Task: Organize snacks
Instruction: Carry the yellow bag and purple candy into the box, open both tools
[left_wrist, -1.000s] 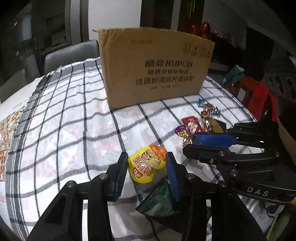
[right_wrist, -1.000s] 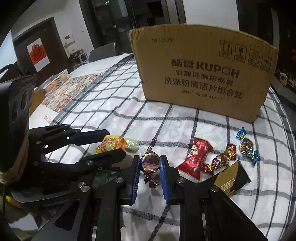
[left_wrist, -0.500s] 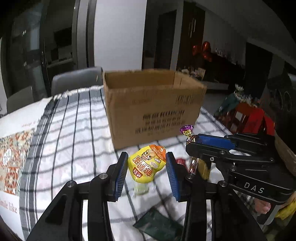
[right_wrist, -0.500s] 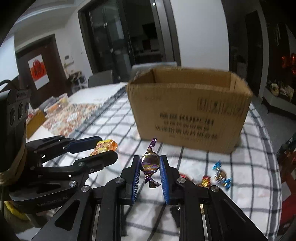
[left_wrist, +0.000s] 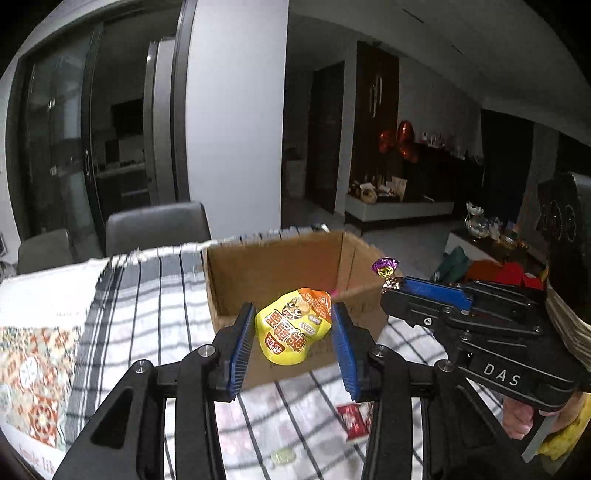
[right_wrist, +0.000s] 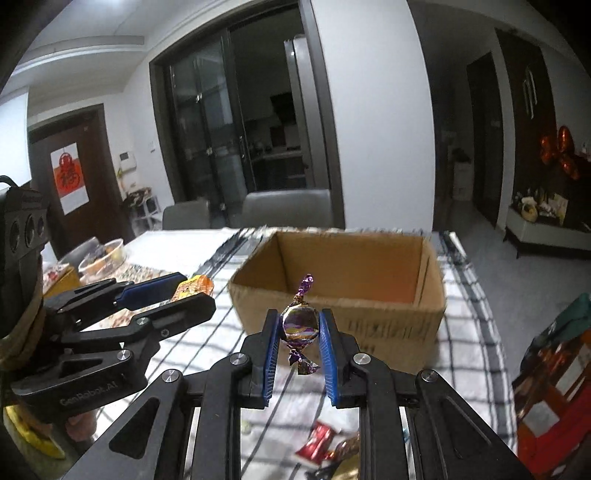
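My left gripper (left_wrist: 293, 338) is shut on a yellow snack packet (left_wrist: 293, 326) and holds it in the air, just before the near wall of an open cardboard box (left_wrist: 273, 266). My right gripper (right_wrist: 299, 338) is shut on a purple foil candy (right_wrist: 300, 323), also raised in front of the box (right_wrist: 343, 266). The right gripper shows in the left wrist view (left_wrist: 391, 286) to the right, with the candy's tip (left_wrist: 385, 266) sticking out. The left gripper shows in the right wrist view (right_wrist: 195, 291) at the left, holding the packet (right_wrist: 194, 286).
The box stands on a checked tablecloth (left_wrist: 147, 306). Loose candies lie on the cloth below the grippers, among them a red wrapper (left_wrist: 352, 426) (right_wrist: 314, 445). Grey chairs (left_wrist: 155, 227) stand behind the table. Red boxes (right_wrist: 554, 398) sit at the right. Food containers (right_wrist: 98, 258) stand at the far left.
Both grippers have risen from the cloth with their snacks and moved toward the box, so I now see into its open top. The loose candies stay below.
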